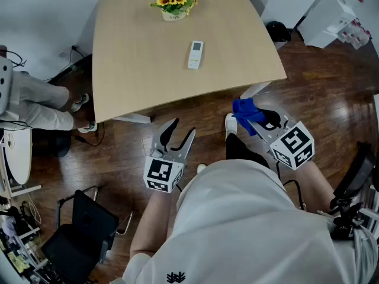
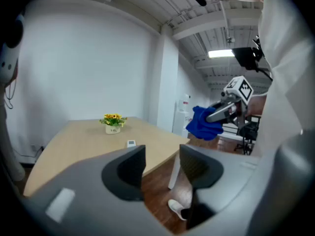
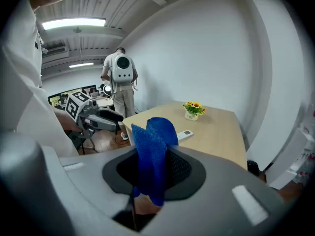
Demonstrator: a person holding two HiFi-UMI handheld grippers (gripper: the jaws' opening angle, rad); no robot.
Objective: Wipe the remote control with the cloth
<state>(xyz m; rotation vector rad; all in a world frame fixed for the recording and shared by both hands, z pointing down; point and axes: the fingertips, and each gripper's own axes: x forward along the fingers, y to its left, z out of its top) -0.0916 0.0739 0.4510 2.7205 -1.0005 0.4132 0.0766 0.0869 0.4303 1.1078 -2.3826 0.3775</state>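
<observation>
The person stands back from the light wooden surface (image 1: 148,64), holding both tools over the dark wood floor (image 1: 195,108) in front of its near edge. The left hand-held gripper (image 1: 181,130) is empty, its two dark jaws spread apart with only floor and the surface's edge showing between them in the left gripper view. The right hand-held gripper (image 1: 253,119) is clamped on the blue cloth (image 1: 244,111), which bunches up out of the jaws and hangs down between them in the right gripper view. The white remote control (image 1: 196,54) lies flat on the surface, towards its right half, well apart from both hand-held grippers and touched by neither. Beyond it, near the far edge, stands a small white pot of yellow flowers (image 1: 173,5). A black chair (image 1: 83,229) sits on the floor to the person's left, and another person (image 3: 120,82) in light clothes stands by the far wall in the right gripper view.
</observation>
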